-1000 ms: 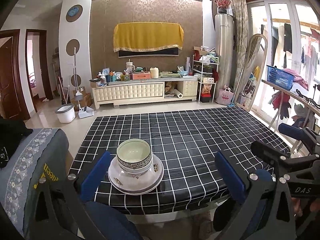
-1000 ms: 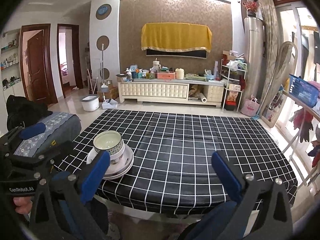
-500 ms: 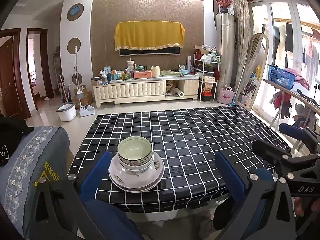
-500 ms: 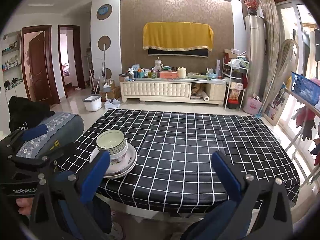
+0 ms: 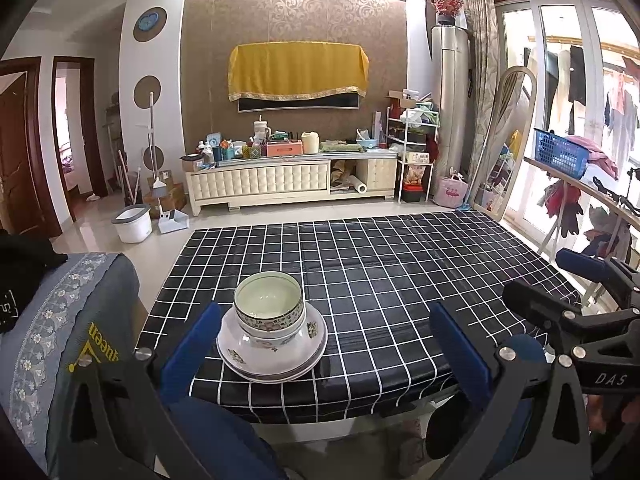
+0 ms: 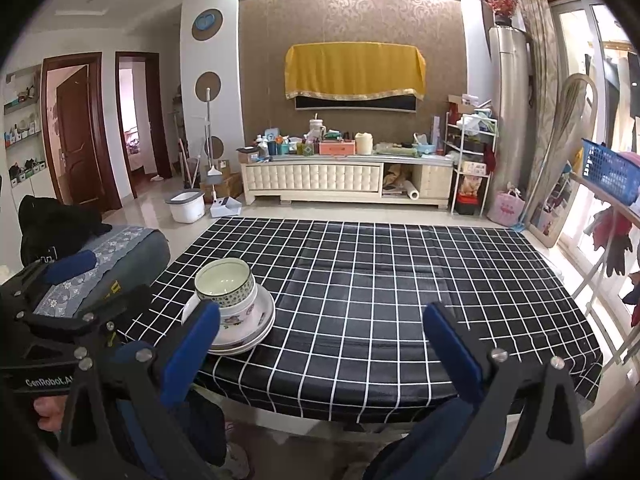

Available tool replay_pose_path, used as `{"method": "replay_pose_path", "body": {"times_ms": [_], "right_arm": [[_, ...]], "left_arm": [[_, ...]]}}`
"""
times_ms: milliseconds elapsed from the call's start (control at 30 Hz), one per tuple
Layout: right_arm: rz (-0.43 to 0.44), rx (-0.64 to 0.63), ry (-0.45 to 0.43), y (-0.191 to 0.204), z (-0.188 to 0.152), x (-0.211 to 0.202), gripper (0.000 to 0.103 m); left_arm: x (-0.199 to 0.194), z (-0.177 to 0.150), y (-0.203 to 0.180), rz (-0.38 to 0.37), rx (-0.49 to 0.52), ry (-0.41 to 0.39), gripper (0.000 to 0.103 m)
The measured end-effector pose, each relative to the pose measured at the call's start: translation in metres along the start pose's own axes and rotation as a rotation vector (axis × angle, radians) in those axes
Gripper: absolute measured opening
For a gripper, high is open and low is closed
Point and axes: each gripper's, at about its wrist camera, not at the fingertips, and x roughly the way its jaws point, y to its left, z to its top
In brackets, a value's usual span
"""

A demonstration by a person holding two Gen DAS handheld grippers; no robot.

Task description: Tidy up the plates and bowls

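The stack of bowls (image 5: 269, 312) on plates (image 5: 272, 354) sits near the front left edge of the checked surface (image 5: 400, 280). The left gripper (image 5: 326, 344) has its fingers spread wide and empty, the stack just inside its left finger (image 5: 192, 348). The right gripper (image 6: 320, 344) is likewise released, the stack partly behind its left finger (image 6: 192, 348).

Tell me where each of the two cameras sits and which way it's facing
Left wrist: sits on the left gripper, off the table's near edge, facing the stacked bowls and plates; the right gripper shows at far right.
Right wrist: sits on the right gripper, further right, facing across the table; the left gripper and fingers of a hand show at left.
Shared: both see the stack, the checked table and the TV cabinet; both grippers are open.
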Motion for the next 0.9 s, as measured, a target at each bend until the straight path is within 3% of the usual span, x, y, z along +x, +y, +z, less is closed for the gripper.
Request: {"method": "replay_pose_path", "body": {"times_ms": [900], "right_arm": [[0.009, 0.013, 0.014, -0.0027, -0.0026, -0.0005, 0.102]], "left_arm": [[-0.0018, 0.0004, 0.0005, -0.016, -0.006, 0.013, 0.103]]}}
